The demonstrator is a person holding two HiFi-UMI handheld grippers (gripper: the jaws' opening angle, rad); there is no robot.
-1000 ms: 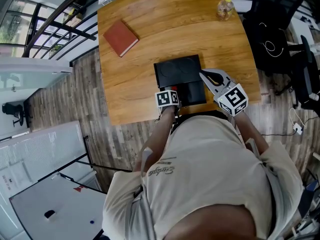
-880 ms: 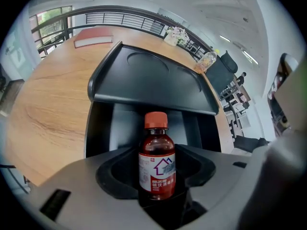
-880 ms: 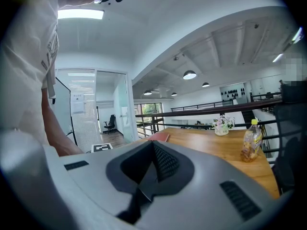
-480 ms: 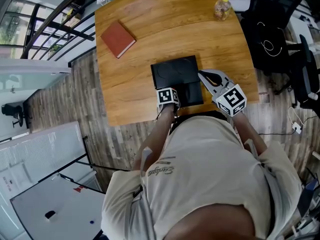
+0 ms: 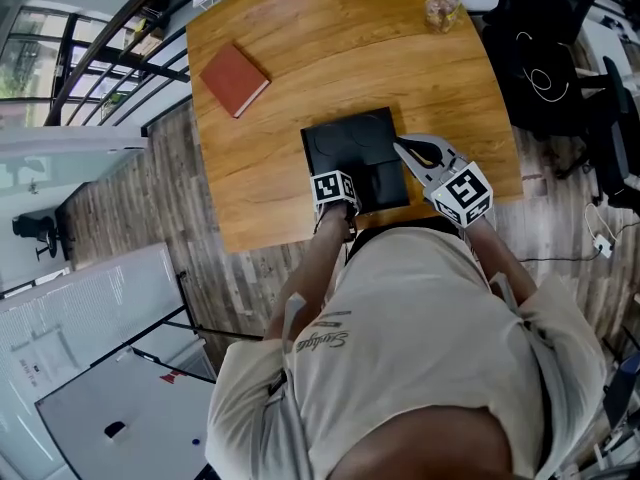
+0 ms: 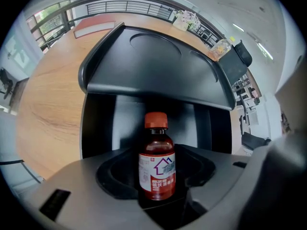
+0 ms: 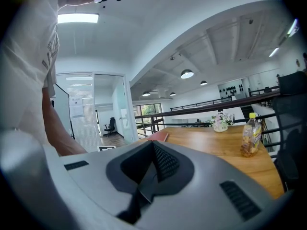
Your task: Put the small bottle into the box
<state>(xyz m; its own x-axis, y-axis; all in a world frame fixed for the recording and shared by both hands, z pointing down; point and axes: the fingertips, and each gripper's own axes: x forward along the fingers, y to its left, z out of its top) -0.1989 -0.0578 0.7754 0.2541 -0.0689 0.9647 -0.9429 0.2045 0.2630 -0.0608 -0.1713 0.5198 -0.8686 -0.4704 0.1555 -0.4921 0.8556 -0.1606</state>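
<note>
A small brown bottle point(image 6: 157, 166) with an orange cap and a red-and-white label stands upright between the jaws of my left gripper point(image 6: 157, 188), which is shut on it. Just beyond it lies the black box point(image 6: 129, 123) with its lid point(image 6: 153, 66) raised. In the head view the left gripper point(image 5: 335, 190) sits at the near edge of the box point(image 5: 355, 153); the bottle is hidden there. My right gripper point(image 5: 425, 160) is at the box's right side, its jaws point(image 7: 153, 150) shut with nothing between them.
The box lies near the front edge of a wooden table point(image 5: 300, 88). A red book point(image 5: 233, 78) lies at the far left. A yellow drink bottle point(image 5: 441, 8) stands at the far right corner, and a black office chair point(image 5: 550, 68) stands beyond the table's right side.
Only the head camera has drifted slightly. Both grippers stay where they were by the box.
</note>
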